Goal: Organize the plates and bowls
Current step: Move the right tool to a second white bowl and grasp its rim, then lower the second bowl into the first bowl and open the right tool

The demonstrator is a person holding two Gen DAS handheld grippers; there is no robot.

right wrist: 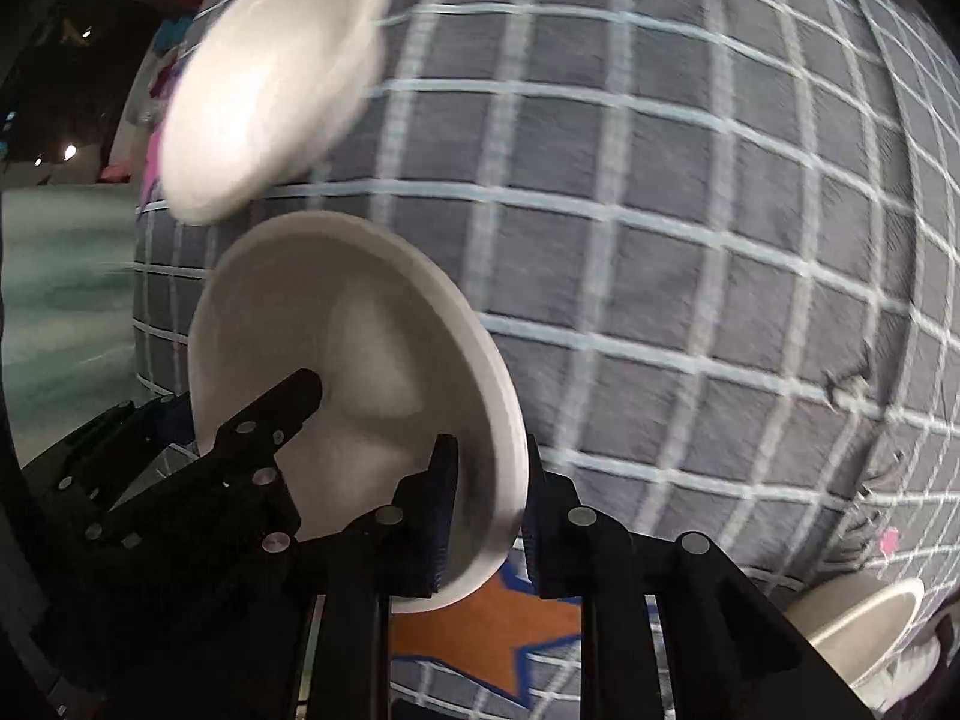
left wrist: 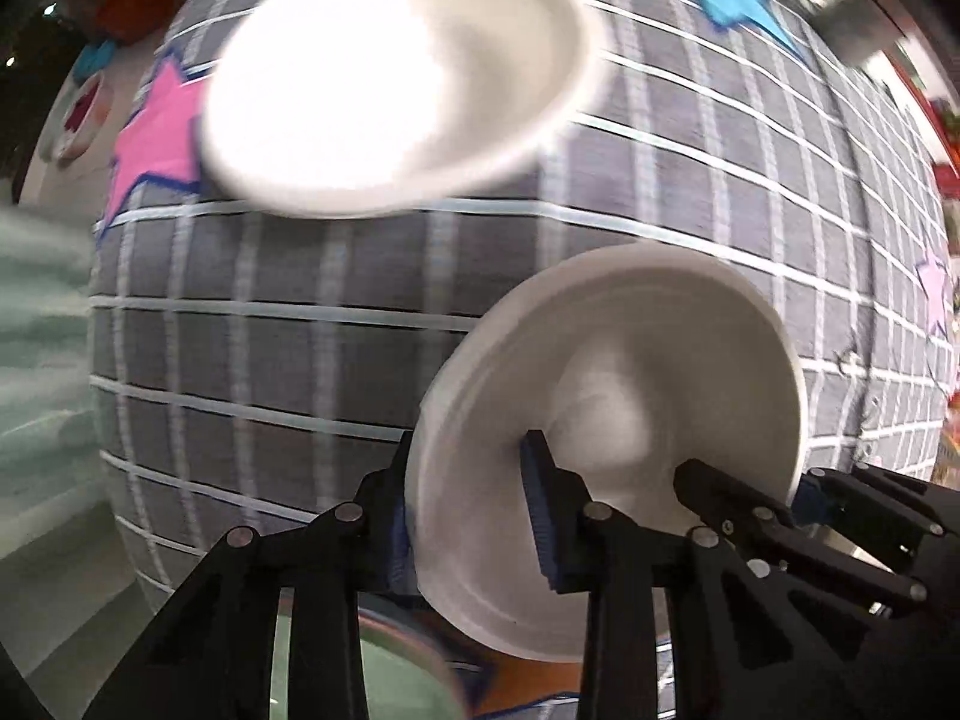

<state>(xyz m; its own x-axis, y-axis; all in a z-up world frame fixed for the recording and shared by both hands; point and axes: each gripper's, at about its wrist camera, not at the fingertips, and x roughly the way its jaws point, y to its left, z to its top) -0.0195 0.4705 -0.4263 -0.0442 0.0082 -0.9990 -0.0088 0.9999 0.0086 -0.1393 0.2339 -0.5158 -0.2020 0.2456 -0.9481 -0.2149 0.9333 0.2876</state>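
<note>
Two sets of tongs, left and right, each clamp opposite rims of one tilted white bowl above the checked tabletop; second bowl lies ahead-left.

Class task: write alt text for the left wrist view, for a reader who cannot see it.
Both grippers clamp one tilted white bowl by its rim: the left gripper from below, the right gripper from the right. Beyond it, a second white bowl lies blurred on a grey checked cloth with coloured stars.
</note>
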